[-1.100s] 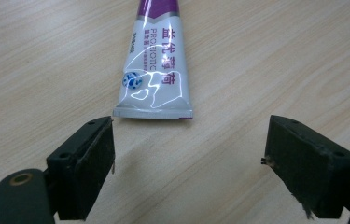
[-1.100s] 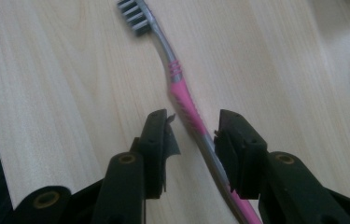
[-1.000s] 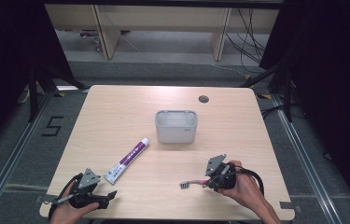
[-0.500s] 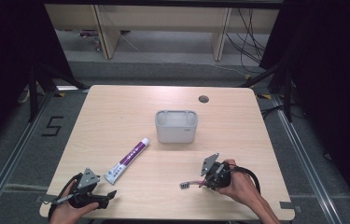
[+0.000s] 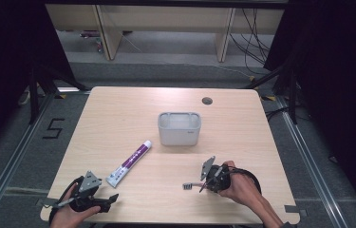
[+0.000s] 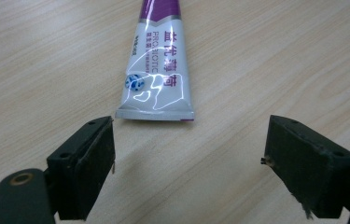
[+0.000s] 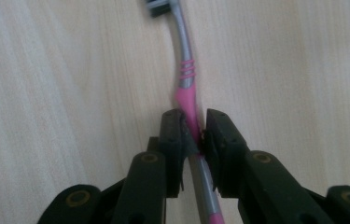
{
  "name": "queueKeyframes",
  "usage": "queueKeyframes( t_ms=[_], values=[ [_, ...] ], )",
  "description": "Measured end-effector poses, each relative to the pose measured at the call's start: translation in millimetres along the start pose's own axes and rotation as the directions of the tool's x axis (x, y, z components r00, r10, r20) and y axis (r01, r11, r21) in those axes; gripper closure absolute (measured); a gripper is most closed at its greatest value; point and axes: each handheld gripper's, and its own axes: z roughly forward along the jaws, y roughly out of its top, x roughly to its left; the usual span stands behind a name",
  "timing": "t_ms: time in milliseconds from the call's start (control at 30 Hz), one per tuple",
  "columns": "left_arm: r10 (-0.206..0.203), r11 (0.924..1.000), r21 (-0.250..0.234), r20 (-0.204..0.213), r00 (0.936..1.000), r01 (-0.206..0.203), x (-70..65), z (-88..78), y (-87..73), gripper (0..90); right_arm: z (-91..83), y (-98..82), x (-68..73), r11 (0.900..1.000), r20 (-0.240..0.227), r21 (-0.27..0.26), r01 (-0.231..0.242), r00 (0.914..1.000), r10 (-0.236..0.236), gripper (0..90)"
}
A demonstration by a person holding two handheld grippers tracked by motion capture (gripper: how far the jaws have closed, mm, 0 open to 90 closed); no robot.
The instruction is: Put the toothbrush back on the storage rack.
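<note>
Pale wood-grain worktop (image 5: 118, 118), rounded corners, dark surround. Item held: pink-and-grey plastic toothbrush (image 7: 187, 88), lying flat near the front edge, long axis running leftward from the right tongs (image 7: 194, 133), whose jaws have just been closing and are clamped on its handle; bristle head (image 5: 187, 186) is pointed away from the hand. Left tongs (image 6: 189, 154) gape wide, nothing between, just short of the crimped end of a white-and-purple toothpaste tube (image 6: 161, 70). Grey rectangular plastic holder (image 5: 179, 128) sits behind the toothbrush, apparently empty.

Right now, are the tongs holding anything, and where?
The right tongs pinch the toothbrush on its pink handle. The left tongs are open, holding nothing.
</note>
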Motion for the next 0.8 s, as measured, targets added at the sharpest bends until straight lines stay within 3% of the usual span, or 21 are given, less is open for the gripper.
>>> queueKeyframes(
  t_ms=[33, 100, 233, 267, 333, 367, 500, 667, 800],
  values=[
    [-0.006, 1.0000, -0.002, -0.003, 1.0000, 0.006, -0.2, 0.3, 0.0, 15.8, 1.5, 1.1, -2.0, 0.999, -0.011, 0.002, 0.038, 0.9992, -0.038, 81.1],
    [-0.005, 1.0000, -0.004, -0.005, 1.0000, 0.005, -0.3, 0.1, 0.0, 15.8, 2.4, 1.5, -2.7, 0.999, -0.017, 0.008, 0.038, 0.9991, -0.038, 81.2],
    [-0.005, 1.0000, -0.006, -0.003, 1.0000, 0.005, -0.2, -0.1, 0.0, 15.8, 2.4, 2.2, -3.2, 0.999, -0.023, 0.018, 0.027, 0.9994, -0.027, 81.5],
    [-0.008, 0.9998, -0.016, -0.003, 1.0000, 0.008, -0.3, 0.3, -0.4, 15.8, 1.2, 3.0, -1.9, 0.999, -0.023, 0.048, 0.000, 0.9997, 0.001, 81.6],
    [-0.008, 0.9998, -0.017, -0.003, 1.0000, 0.008, -0.2, 0.2, -0.4, 15.8, 1.7, 3.3, -2.5, 0.999, -0.025, 0.045, 0.009, 0.9996, -0.008, 81.6],
    [-0.006, 0.9999, -0.013, -0.006, 1.0000, 0.005, 0.2, -0.4, -0.3, 15.8, 1.0, 4.2, -0.9, 0.998, -0.026, 0.063, -0.017, 0.9995, 0.019, 81.7],
    [-0.006, 0.9999, -0.015, -0.006, 1.0000, 0.006, 0.3, -0.8, -0.3, 15.8, 0.4, 5.6, -1.4, 0.997, -0.018, 0.076, 0.003, 0.9998, -0.002, 81.9],
    [-0.015, 0.9998, -0.016, -0.011, 0.9998, 0.015, -0.1, -0.6, 0.2, 16.0, -7.8, 4.2, -1.7, 0.998, 0.008, 0.057, -0.024, 0.9997, 0.024, 82.0],
    [-0.016, 0.9996, -0.023, -0.008, 0.9998, 0.016, 0.0, -0.3, 0.0, 16.0, -18.0, 3.5, -3.7, 1.000, 0.025, 0.026, -0.013, 0.9996, 0.013, 82.0]
  ],
)
